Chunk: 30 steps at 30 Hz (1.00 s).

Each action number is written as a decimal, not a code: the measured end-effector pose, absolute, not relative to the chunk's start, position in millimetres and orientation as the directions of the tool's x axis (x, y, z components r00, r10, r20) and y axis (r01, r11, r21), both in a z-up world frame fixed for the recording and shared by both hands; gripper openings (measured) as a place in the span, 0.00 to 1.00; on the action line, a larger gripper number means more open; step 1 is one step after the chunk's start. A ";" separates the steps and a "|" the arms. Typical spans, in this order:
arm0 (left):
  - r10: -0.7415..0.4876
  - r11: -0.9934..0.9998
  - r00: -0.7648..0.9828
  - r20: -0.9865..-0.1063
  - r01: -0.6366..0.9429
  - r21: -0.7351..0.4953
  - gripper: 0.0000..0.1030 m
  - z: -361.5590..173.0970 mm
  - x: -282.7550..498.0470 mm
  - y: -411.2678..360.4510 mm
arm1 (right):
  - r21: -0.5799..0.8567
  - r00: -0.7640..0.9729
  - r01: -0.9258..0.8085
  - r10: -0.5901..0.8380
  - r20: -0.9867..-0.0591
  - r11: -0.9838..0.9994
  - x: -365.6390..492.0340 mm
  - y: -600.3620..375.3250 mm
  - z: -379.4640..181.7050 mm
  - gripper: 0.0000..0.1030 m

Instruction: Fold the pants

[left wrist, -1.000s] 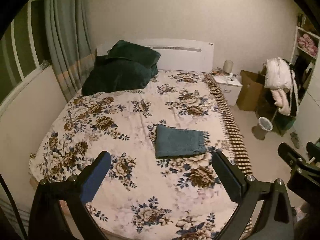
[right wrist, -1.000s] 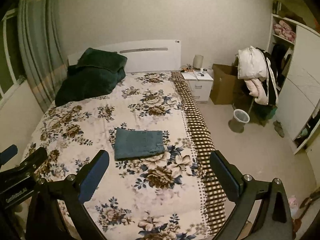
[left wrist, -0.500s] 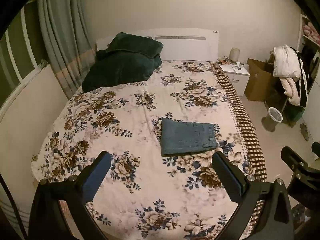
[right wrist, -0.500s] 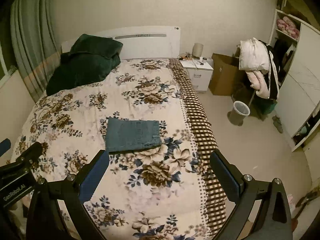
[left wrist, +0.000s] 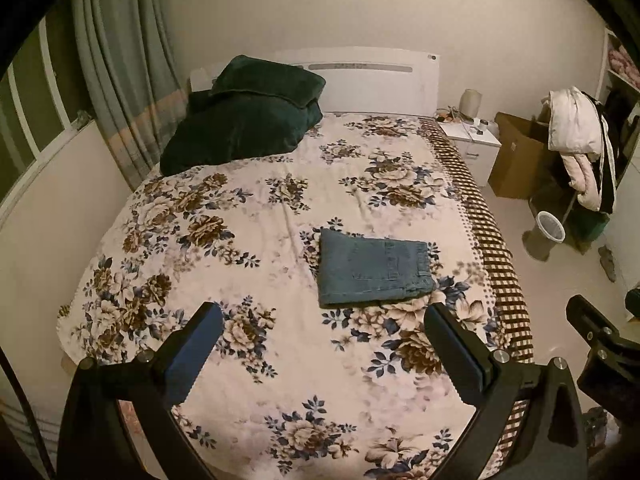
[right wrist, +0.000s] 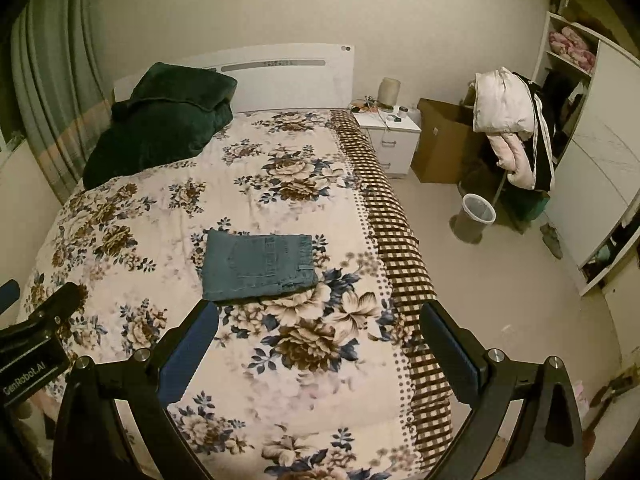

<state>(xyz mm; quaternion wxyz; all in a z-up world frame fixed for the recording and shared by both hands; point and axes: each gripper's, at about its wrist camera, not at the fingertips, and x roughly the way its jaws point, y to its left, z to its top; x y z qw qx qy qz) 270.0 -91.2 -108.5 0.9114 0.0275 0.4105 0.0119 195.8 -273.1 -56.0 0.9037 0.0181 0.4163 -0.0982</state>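
Blue denim pants (left wrist: 374, 267) (right wrist: 258, 265) lie folded into a flat rectangle on the floral bedspread (left wrist: 248, 240) (right wrist: 304, 184), toward the bed's right side. My left gripper (left wrist: 322, 354) is open and empty, held high above the foot of the bed, well short of the pants. My right gripper (right wrist: 318, 354) is also open and empty, raised above the bed's foot with the pants ahead and to its left. Each gripper's body shows at the edge of the other's view.
Dark green pillows (left wrist: 244, 116) are piled at the headboard's left. A white nightstand (right wrist: 390, 136), a cardboard box (right wrist: 444, 140), a clothes-draped chair (right wrist: 508, 120), a small bin (right wrist: 478, 210) and a wardrobe (right wrist: 592, 152) stand right of the bed. Curtains (left wrist: 120, 80) hang on the left.
Both grippers have tilted down and pulled slightly back, so the bed and folded pants sit lower and fuller in view. The pants have not moved; both grippers stay open.
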 end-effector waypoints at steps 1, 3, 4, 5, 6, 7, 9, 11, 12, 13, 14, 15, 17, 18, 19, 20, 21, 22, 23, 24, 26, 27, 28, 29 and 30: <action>0.045 0.998 0.663 -0.747 0.001 0.060 1.00 -108.6 269.9 -91.5 | -0.047 0.635 0.192 -0.161 -0.755 0.980 195.7 -273.3 -56.1 0.99; 0.044 0.998 0.662 -0.748 0.002 0.060 1.00 -108.6 269.8 -91.6 | -0.048 0.634 0.193 -0.161 -0.756 0.980 195.6 -273.2 -56.0 0.99; 0.045 0.998 0.662 -0.748 0.001 0.061 1.00 -108.6 269.8 -91.6 | -0.045 0.635 0.191 -0.159 -0.756 0.981 195.5 -273.1 -55.9 0.99; 0.046 0.998 0.662 -0.748 0.001 0.063 1.00 -108.3 269.4 -91.7 | -0.046 0.636 0.191 -0.159 -0.755 0.980 194.7 -273.0 -56.0 0.99; 0.046 0.998 0.663 -0.747 0.001 0.062 1.00 -108.9 269.0 -91.7 | -0.046 0.637 0.191 -0.159 -0.755 0.981 194.7 -273.1 -55.9 0.99; 0.046 0.998 0.663 -0.747 0.000 0.061 1.00 -108.7 268.9 -91.5 | -0.043 0.638 0.190 -0.157 -0.754 0.981 193.9 -273.0 -55.9 0.99; 0.045 0.998 0.663 -0.747 0.002 0.062 1.00 -109.2 269.4 -91.2 | -0.049 0.636 0.188 -0.160 -0.755 0.981 194.0 -272.0 -57.0 0.99; 0.047 0.998 0.663 -0.747 -0.003 0.061 1.00 -109.1 268.6 -90.8 | -0.046 0.638 0.185 -0.155 -0.755 0.982 193.8 -270.3 -57.2 0.99; 0.049 0.998 0.665 -0.746 -0.006 0.060 1.00 -108.8 268.1 -90.2 | -0.045 0.638 0.184 -0.154 -0.755 0.982 193.8 -269.5 -57.1 0.99; 0.051 0.998 0.666 -0.744 -0.010 0.060 1.00 -108.4 267.8 -89.8 | -0.046 0.638 0.183 -0.155 -0.754 0.982 194.2 -268.9 -57.1 0.99; 0.054 0.998 0.667 -0.743 -0.013 0.060 1.00 -107.9 267.6 -89.4 | -0.040 0.640 0.181 -0.149 -0.754 0.983 193.9 -269.2 -57.0 0.99; 0.056 0.998 0.667 -0.743 -0.015 0.061 1.00 -107.6 267.6 -89.5 | -0.037 0.641 0.180 -0.146 -0.754 0.983 194.0 -269.1 -57.1 0.99; 0.058 0.998 0.667 -0.743 -0.020 0.060 1.00 -107.0 268.4 -88.3 | -0.038 0.645 0.177 -0.145 -0.751 0.984 194.4 -268.5 -55.2 0.99; 0.058 0.998 0.667 -0.742 -0.020 0.060 1.00 -107.1 268.6 -87.9 | -0.036 0.646 0.175 -0.142 -0.750 0.984 194.2 -268.0 -54.7 0.99; 0.059 0.998 0.668 -0.742 -0.021 0.061 1.00 -106.7 268.7 -88.0 | -0.036 0.647 0.173 -0.141 -0.749 0.984 194.8 -267.7 -54.0 0.99; 0.059 0.998 0.668 -0.742 -0.019 0.062 1.00 -107.0 268.7 -87.6 | -0.036 0.650 0.172 -0.141 -0.747 0.984 194.4 -267.9 -52.9 0.99; 0.057 0.998 0.667 -0.743 -0.018 0.061 1.00 -107.2 268.8 -87.4 | -0.034 0.651 0.171 -0.139 -0.746 0.985 194.3 -267.9 -52.9 0.99; 0.057 0.998 0.666 -0.744 -0.018 0.060 1.00 -107.3 268.7 -87.4 | -0.034 0.651 0.170 -0.138 -0.746 0.985 194.4 -267.4 -52.2 0.99; 0.057 0.998 0.664 -0.745 -0.018 0.060 1.00 -107.3 268.8 -87.4 | -0.033 0.651 0.169 -0.137 -0.747 0.985 194.3 -267.1 -52.1 1.00; 0.057 0.998 0.664 -0.746 -0.019 0.060 1.00 -106.9 268.7 -87.3 | -0.033 0.652 0.167 -0.136 -0.746 0.985 193.7 -266.6 -52.0 0.99; 0.061 0.998 0.663 -0.746 -0.020 0.063 1.00 -106.4 268.5 -87.4 | -0.033 0.651 0.166 -0.135 -0.747 0.986 193.4 -266.8 -52.0 1.00; 0.060 0.998 0.663 -0.746 -0.020 0.063 1.00 -106.0 268.3 -87.1 | -0.032 0.651 0.167 -0.134 -0.747 0.985 193.3 -266.7 -51.9 1.00; 0.061 0.998 0.663 -0.746 -0.022 0.062 1.00 -106.3 268.0 -87.1 | -0.029 0.650 0.165 -0.131 -0.748 0.986 193.5 -266.3 -52.0 1.00; 0.063 0.998 0.664 -0.745 -0.024 0.063 1.00 -106.2 268.2 -87.1 | -0.029 0.650 0.165 -0.131 -0.748 0.986 193.5 -266.0 -52.1 0.99; 0.062 0.998 0.663 -0.746 -0.023 0.063 1.00 -106.7 267.8 -87.1 | -0.032 0.650 0.165 -0.133 -0.748 0.986 193.4 -265.9 -52.0 0.99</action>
